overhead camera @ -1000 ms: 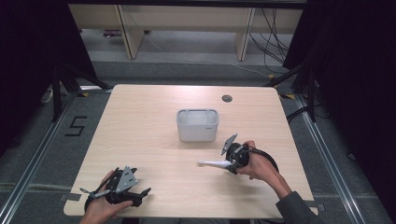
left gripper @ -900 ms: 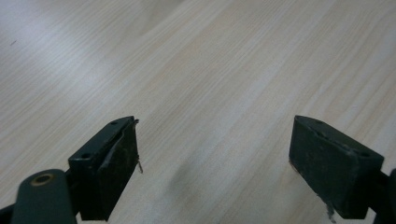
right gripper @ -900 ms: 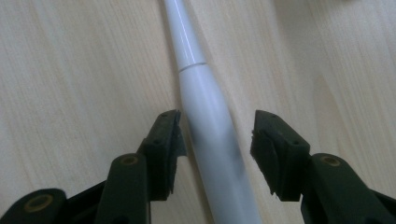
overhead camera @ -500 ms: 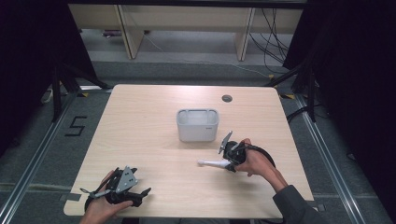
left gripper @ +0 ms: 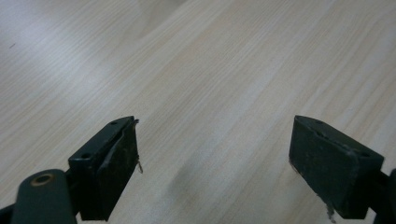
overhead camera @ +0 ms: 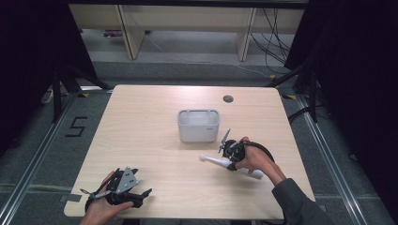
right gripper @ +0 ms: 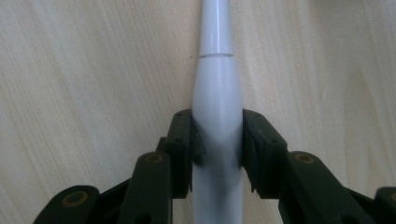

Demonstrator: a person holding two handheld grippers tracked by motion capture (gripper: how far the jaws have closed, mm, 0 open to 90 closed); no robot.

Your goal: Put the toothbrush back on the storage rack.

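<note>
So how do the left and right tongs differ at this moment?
The left tongs stand wide open over bare table; the right tongs are shut on the white electric toothbrush. The left sits at the near left corner, the right near the grey bin. Both are hand-held.

Table (overhead camera: pixel 155 117): pale wood-grain top, matt and smooth, with fine straight grain seen under both grippers.
Toothbrush (right gripper: pixel 217 93): white plastic, smooth and glossy, a soft sheen being carried along the body clamped between the right gripper's jaws.
Right gripper (right gripper: pixel 217 154): black matt plastic jaws, brass-coloured metal rivets seen at the joints.
Left gripper (left gripper: pixel 215 154): black matt pads with worn, slightly frayed edges, held wide apart over bare wood; a grey plate of dull finish is borne on top.
Bin (overhead camera: pixel 198 125): light grey plastic, matt, beyond the right gripper.
</note>
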